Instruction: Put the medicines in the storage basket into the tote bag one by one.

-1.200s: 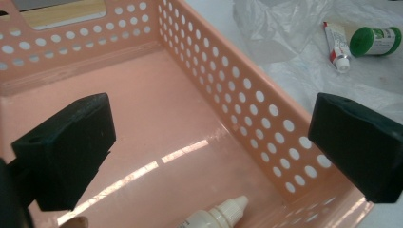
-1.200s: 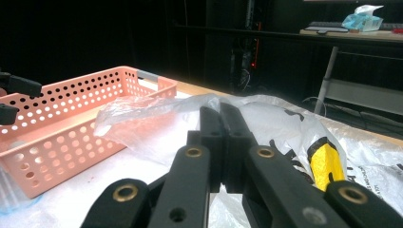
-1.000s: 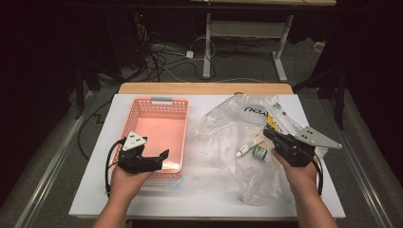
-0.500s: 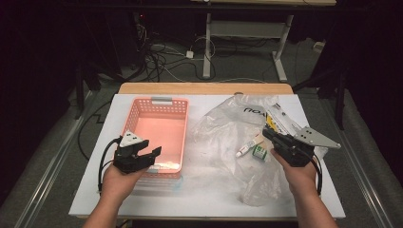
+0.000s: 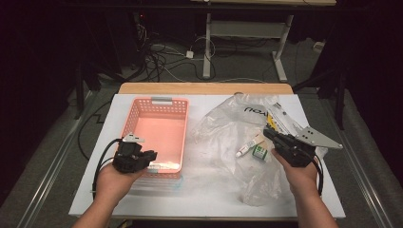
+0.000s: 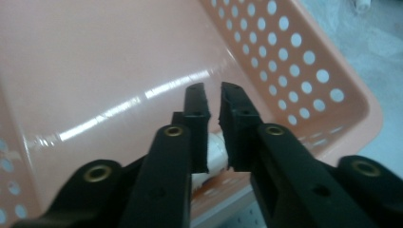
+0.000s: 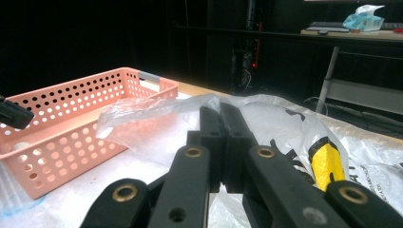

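A: How far along is the work?

B: By judgement, early. At the near end of the pink basket (image 5: pixel 161 100) lies one white tube (image 5: pixel 164 166), just inside the near wall. The left tool (image 5: pixel 151 156) hangs over it. Its jaws have just been closing and now stand almost pressed together, with only a thin slit and nothing between them. One item thus appears delivered.

A: And what is left?

B: To the right, on the crumpled clear bag (image 5: pixel 223 128), lie a second small white tube (image 5: pixel 249 146) and, touching it, a green-and-white box (image 5: pixel 259 152). Both are apart from the basket. The right tool (image 5: pixel 267 133) rests just right of them, pressed together and pinching nothing that can be seen. Farther right a yellow-edged packet (image 5: pixel 271 121) lies on the bag. These probably remain to be moved across the white counter (image 5: pixel 209 190).

A: What does each view add?

B: The left tool (image 6: pixel 214 90) view shows the slit itself, the delivered tube (image 6: pixel 215 148) below the jaws and the basket's perforated wall (image 6: pixel 294 61). The right tool (image 7: pixel 219 111) view shows its jaws fully closed, the bag (image 7: pixel 266 109) rising behind them, the yellow packet (image 7: pixel 325 164) close by and the basket (image 7: pixel 71 95) side-on at far left. The small tube and box are hidden there.
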A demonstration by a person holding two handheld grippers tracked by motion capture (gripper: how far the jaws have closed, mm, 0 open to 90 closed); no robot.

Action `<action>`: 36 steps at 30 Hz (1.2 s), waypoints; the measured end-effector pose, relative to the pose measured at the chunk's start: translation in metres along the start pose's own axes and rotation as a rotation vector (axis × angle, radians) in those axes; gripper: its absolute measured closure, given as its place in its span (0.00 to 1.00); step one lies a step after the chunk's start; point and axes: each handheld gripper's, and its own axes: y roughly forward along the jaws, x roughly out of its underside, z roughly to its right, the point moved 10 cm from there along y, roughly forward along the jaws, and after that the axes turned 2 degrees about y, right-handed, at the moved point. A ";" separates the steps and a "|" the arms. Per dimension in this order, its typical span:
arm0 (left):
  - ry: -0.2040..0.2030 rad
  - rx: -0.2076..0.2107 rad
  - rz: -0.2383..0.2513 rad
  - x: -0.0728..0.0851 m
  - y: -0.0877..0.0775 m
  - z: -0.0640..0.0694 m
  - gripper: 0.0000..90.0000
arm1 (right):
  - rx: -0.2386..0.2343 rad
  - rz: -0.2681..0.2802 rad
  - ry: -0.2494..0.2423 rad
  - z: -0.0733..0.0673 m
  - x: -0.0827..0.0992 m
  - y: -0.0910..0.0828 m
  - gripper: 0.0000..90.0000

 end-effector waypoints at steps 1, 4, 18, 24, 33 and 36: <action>-0.003 0.008 -0.032 0.002 0.001 0.000 0.95 | -0.001 -0.001 0.002 -0.001 0.000 0.000 1.00; -0.006 0.001 -0.116 0.008 0.005 0.000 0.98 | -0.002 0.001 -0.002 -0.001 -0.001 0.000 1.00; -0.097 0.025 -0.421 0.016 0.014 -0.008 0.98 | -0.004 0.001 0.000 -0.002 -0.001 0.000 1.00; -0.053 0.020 -0.530 0.016 0.018 -0.011 0.98 | -0.005 0.001 -0.001 -0.003 0.000 0.001 1.00; -0.035 -0.033 -0.324 -0.019 0.036 -0.032 0.98 | -0.005 0.003 -0.001 -0.002 -0.001 0.000 1.00; -0.034 -0.030 -0.237 -0.031 0.035 -0.035 0.98 | 0.000 0.002 0.008 0.000 0.000 0.000 1.00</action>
